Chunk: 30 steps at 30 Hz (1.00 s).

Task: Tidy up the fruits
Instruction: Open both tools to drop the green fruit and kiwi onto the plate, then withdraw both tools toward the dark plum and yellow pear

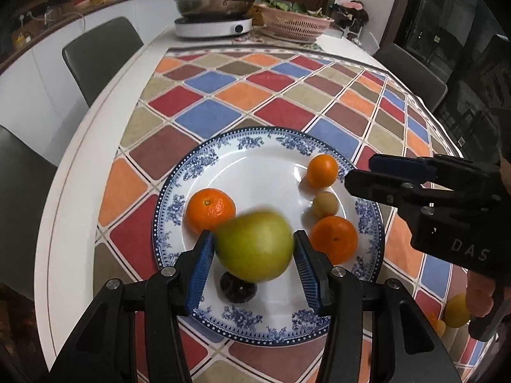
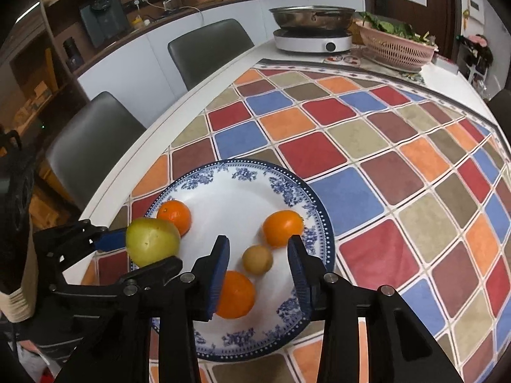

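A blue-and-white plate point(image 1: 198, 166) point(image 2: 223, 191) lies on the checked tablecloth. On it are three oranges point(image 1: 210, 209) point(image 1: 322, 170) point(image 1: 334, 238), a small brown fruit point(image 1: 324, 205) point(image 2: 257, 259) and a dark plum point(image 1: 238, 287). A green pear point(image 1: 254, 245) point(image 2: 152, 244), blurred, sits between the pads of my left gripper point(image 1: 254, 261); the jaws stand a little apart from it. My right gripper point(image 2: 258, 266) is open and empty above the plate's right side, over the brown fruit, and also shows in the left wrist view point(image 1: 361, 172).
A yellow fruit point(image 1: 457, 310) lies on the cloth at the right, partly hidden by a hand. At the table's far end stand an induction cooker with a steel pan point(image 1: 213, 16) and a pink basket of greens point(image 1: 295, 20). Grey chairs point(image 1: 99, 54) line the left edge.
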Each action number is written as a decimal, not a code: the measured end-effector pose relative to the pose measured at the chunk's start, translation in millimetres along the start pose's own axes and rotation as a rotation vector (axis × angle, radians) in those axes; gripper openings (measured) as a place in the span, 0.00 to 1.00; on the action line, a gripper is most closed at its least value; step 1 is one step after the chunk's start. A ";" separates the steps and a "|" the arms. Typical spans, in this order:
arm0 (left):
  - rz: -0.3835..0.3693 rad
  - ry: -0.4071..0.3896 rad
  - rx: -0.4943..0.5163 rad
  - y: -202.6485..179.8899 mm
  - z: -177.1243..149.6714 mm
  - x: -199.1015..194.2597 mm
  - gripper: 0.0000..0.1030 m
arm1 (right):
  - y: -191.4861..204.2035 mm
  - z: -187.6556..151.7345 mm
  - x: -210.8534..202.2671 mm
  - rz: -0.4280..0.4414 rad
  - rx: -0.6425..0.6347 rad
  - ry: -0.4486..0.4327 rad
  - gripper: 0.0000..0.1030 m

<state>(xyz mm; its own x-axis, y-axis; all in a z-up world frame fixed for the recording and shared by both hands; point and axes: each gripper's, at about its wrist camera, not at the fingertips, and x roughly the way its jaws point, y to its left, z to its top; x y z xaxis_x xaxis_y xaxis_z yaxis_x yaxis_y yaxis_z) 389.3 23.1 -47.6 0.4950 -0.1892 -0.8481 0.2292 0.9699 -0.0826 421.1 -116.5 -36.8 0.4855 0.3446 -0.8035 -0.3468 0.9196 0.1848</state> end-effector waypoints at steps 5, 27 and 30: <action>0.054 -0.047 0.023 -6.1 -1.5 -22.3 0.60 | 4.2 -7.5 -22.7 -0.047 -0.015 -0.039 0.38; 0.122 -0.272 0.027 -73.6 -65.6 -159.4 0.71 | 22.7 -82.7 -163.8 -0.189 -0.064 -0.243 0.62; 0.123 -0.273 0.039 -83.2 -76.2 -165.5 0.72 | 19.9 -97.0 -177.7 -0.209 -0.055 -0.255 0.63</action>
<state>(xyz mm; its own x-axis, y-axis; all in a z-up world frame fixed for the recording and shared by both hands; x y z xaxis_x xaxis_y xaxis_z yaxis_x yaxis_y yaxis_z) 224.4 -14.7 59.7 0.7266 -0.1102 -0.6782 0.1829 0.9825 0.0363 250.1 -177.7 54.7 0.7332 0.1924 -0.6522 -0.2583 0.9661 -0.0054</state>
